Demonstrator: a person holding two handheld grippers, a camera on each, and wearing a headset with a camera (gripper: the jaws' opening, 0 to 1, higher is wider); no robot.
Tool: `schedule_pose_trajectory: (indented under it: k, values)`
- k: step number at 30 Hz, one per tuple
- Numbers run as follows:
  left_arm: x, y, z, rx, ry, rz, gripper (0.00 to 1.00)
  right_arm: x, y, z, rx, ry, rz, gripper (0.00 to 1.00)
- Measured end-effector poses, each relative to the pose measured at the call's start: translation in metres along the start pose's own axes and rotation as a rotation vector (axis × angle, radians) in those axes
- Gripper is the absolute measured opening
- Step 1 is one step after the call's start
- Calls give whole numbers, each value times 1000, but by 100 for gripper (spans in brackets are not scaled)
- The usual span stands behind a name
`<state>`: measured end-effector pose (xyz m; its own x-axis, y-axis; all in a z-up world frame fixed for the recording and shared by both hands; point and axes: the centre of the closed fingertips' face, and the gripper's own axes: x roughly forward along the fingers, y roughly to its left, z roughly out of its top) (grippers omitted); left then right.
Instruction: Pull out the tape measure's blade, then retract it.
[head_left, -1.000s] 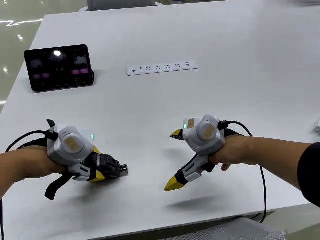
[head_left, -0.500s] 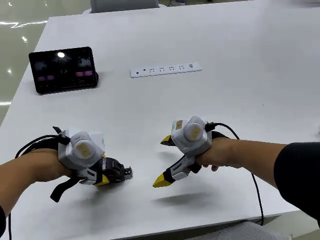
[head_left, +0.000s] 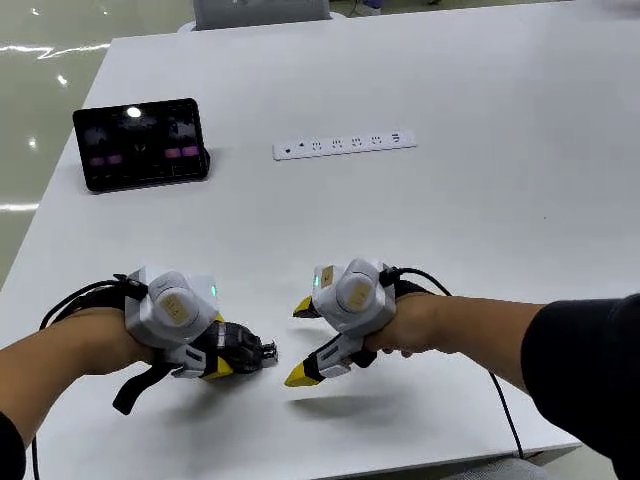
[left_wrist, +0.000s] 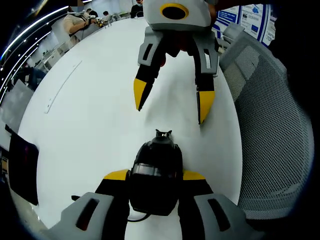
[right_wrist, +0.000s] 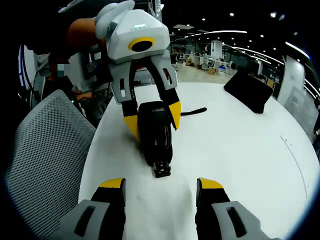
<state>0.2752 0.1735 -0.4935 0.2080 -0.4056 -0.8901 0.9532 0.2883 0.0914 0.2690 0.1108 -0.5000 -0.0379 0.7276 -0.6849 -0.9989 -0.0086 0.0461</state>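
On the left gripper (head_left: 228, 356) a rounded white-grey housing is seen, with a round yellowish disc (head_left: 172, 306) on top and a small green light (head_left: 213, 292) at the side. Jaws are black, tipped yellow. A black cable (head_left: 75, 297) and a black strap (head_left: 135, 390) are attached at the rear. The right gripper (head_left: 298, 342) is built alike: white-grey housing, yellowish disc, green light, black jaws with yellow wedge tips, and a thin black lead (head_left: 412, 279) at the back. A dark sleeve (head_left: 590, 380) is worn on the right arm; the left forearm is uncovered.
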Motion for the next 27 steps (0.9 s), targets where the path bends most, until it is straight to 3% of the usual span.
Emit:
schedule_pose_trajectory:
  k: [8, 16, 22, 27]
  values:
    - [2, -1, -1, -5, 0, -2, 31, 15, -3, 3, -12, 6, -3, 42]
    - [3, -2, -1, -10, -4, -13, 31, 34, -2, 2, -30, 32, 20, 37]
    - [3, -2, -1, -13, -8, -15, 31, 36, -6, 4, -33, 32, 13, 30]
    - [3, -2, -2, -15, -8, -14, 31, 41, -1, 5, -57, 37, 35, 20]
